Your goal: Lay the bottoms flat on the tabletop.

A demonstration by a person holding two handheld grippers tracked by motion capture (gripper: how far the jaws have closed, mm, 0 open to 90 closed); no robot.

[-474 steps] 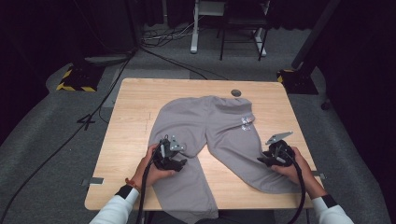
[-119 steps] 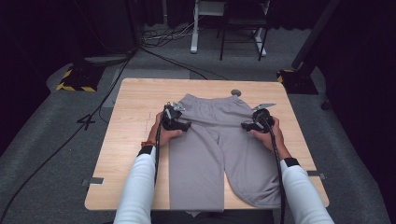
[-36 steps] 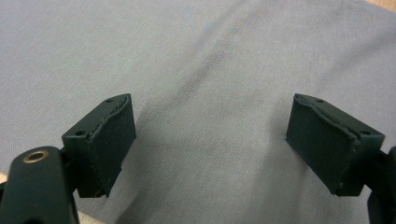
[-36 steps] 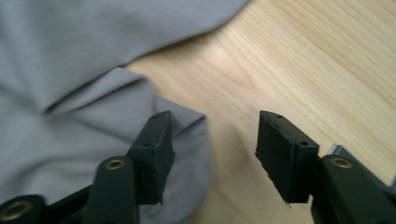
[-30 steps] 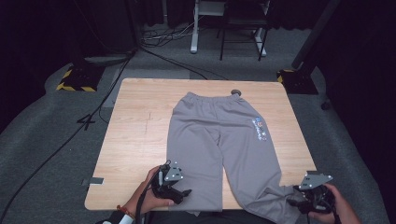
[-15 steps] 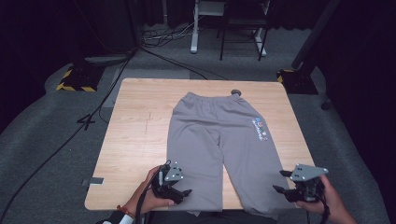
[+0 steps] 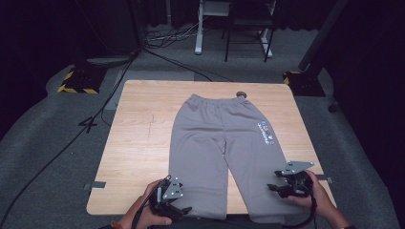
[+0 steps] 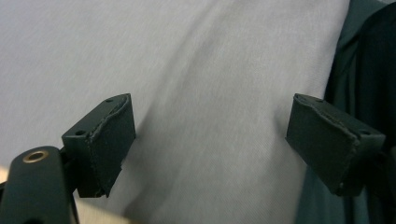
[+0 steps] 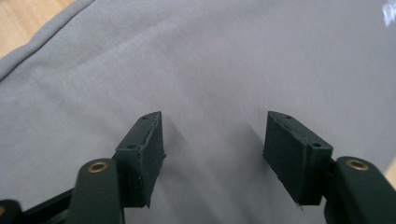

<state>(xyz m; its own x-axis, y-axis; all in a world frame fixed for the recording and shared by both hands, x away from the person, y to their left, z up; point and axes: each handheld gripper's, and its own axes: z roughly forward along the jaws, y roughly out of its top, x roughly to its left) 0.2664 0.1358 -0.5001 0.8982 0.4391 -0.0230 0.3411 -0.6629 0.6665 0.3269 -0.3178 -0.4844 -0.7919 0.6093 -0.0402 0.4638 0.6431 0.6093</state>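
The grey sweatpants point(image 7: 224, 148) lay flat on the desk point(image 7: 143, 143), waistband at twelve o'clock. Both grippers, left point(image 7: 184, 210) and right point(image 7: 273, 187), hovered with jaws open and empty at the leg hems; folding probably called for pinching those next.

No text, number or brand can be read anywhere in your views. The grey trousers point(image 7: 224, 148) carry one small printed mark point(image 7: 265, 133) on the leg at your right, just below the hip, seen from the high view in blue and white; its characters are too small to resolve. In the right gripper view, a white fragment of a print point(image 9: 388, 9) sits at the top right edge, also illegible.
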